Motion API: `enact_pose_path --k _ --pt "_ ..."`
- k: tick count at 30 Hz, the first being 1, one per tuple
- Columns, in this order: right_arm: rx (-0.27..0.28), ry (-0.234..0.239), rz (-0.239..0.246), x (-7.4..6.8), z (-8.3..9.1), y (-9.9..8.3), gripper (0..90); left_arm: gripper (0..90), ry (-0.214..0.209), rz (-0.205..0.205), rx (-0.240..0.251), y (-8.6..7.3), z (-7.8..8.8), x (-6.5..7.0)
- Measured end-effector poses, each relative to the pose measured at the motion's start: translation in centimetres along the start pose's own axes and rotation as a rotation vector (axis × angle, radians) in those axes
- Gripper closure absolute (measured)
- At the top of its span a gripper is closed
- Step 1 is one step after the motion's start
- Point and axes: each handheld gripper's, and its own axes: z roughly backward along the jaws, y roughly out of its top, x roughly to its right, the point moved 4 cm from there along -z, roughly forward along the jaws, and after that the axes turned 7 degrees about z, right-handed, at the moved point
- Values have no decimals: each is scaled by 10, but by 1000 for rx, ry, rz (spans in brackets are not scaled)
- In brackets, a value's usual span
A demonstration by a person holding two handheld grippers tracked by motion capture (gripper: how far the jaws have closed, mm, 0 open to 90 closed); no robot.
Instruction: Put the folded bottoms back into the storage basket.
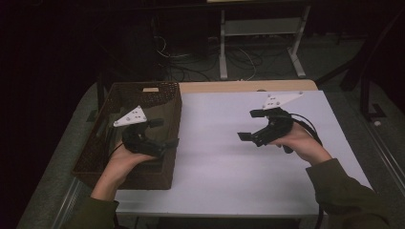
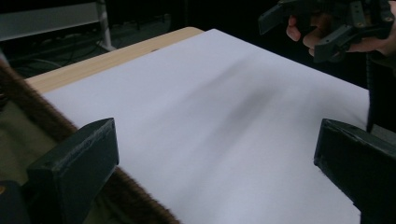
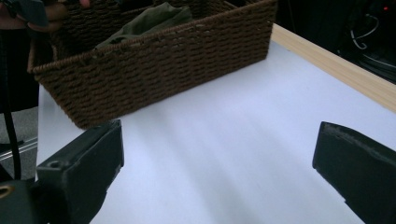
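Observation:
A dark brown wicker basket stands on the left part of the white table, and an olive cloth lies inside it. My left gripper hovers over the basket's right side, open, nothing between its jaws. In the left gripper view its jaws stand wide over the basket rim and the white top. My right gripper is above the table right of centre, open and empty, pointing towards the basket. The right gripper view has its jaws spread before the basket wall, with the cloth showing.
A wooden strip edges the table's far side. Beyond it are a white metal frame and loose cables on a dark floor. The other hand's gripper appears at the top right of the left gripper view.

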Motion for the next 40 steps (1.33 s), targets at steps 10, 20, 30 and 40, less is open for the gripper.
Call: enact_pose_path --k 10,20,30,40 --pt "7 -57 -25 2 45 -32 21 0 -31 -15 4 -7 -9 12" --pt "46 -117 -71 4 82 -68 21 0 -33 -11 27 -8 -8 13" --pt "55 -145 -97 0 103 -97 21 0 -32 -9 29 -8 -9 13" --pt "35 -140 -112 -3 102 -110 21 0 -27 -9 32 -8 -9 13"
